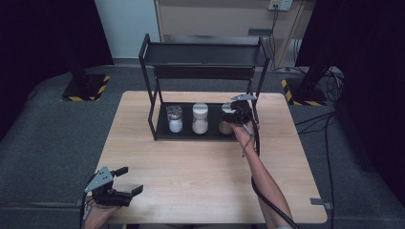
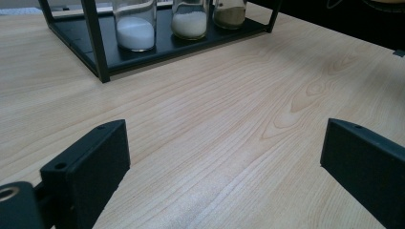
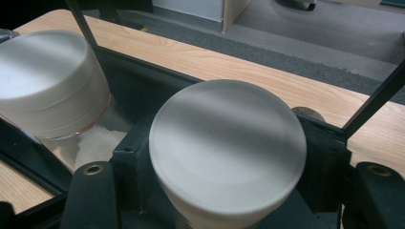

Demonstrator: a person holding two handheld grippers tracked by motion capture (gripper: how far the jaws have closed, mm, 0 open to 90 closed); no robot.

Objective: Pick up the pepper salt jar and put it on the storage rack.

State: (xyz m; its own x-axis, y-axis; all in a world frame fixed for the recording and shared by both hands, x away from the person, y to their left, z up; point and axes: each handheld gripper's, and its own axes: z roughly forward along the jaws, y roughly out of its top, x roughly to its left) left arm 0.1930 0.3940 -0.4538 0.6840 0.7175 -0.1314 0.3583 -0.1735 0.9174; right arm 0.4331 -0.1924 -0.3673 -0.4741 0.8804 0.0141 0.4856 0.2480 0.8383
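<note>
High view looked down across the whole surface (image 1: 191,162); left gripper view sat low, facing the rack (image 2: 100,52); right gripper view pressed close inside that same rack (image 3: 377,100).

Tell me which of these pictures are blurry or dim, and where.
High view: dim, soft overall, dark corners. Left gripper view: table grain sharp, its near jaws slightly soft. Right gripper view: the white lid between the right gripper jaws is close and blurred, a shadow band across it.

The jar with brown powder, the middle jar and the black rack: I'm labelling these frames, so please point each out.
jar with brown powder (image 2: 229,16), left gripper view, on its brown filling.
middle jar (image 1: 200,110), high view, on its white lid.
black rack (image 1: 204,54), high view, on its top shelf.
</note>
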